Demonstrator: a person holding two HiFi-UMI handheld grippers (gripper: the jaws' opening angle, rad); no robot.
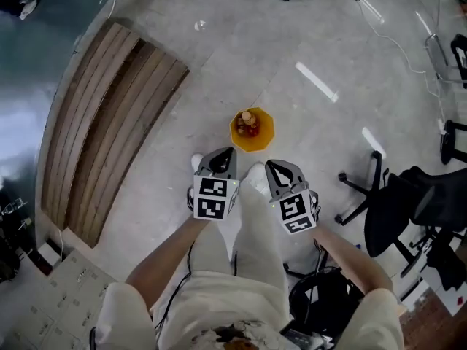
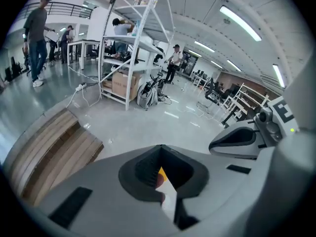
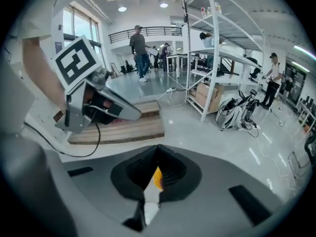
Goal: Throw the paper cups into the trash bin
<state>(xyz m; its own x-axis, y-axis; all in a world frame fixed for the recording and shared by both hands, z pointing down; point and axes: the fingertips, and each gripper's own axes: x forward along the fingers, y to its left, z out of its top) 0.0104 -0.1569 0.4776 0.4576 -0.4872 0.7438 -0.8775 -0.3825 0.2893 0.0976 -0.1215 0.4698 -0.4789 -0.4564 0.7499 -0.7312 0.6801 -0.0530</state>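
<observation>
Down on the grey concrete floor [image 1: 219, 57], just ahead of both grippers: one yellow trash bin [image 1: 260, 138], upright, open at the top. Inside it, paper cups [image 1: 248, 122], a brownish-red cluster with one pale top poking up. Too small to count properly, so not going to pretend.

Two grippers, one marker cube apiece. Left gripper [image 1: 228, 152] with jaws pressed fully together, nothing between them, tips aimed at the near rim of the bin. Right gripper [image 1: 271, 166] same deal: jaws closed tight on nothing, only a hairline slit with a sliver of yellow showing through. Side by side, near each other but not touching, both just short of the bin.

Two white shoes [image 1: 197, 160] right under the grippers.

Elsewhere on the floor: one slatted wooden platform [image 1: 102, 130] off to the left, well apart from the bin; one black office chair [image 1: 408, 210] over on the right.

From the gripper views: one tall white shelving rack [image 2: 140, 43], one cardboard box [image 2: 122, 85] on its bottom shelf, one grey backpack [image 2: 147, 95] just beside that. At least four people [image 2: 37, 33] standing around farther back. Long light strips [image 2: 240, 22] across the ceiling. Big open workshop-type hall, floor shiny enough to catch the lights.
</observation>
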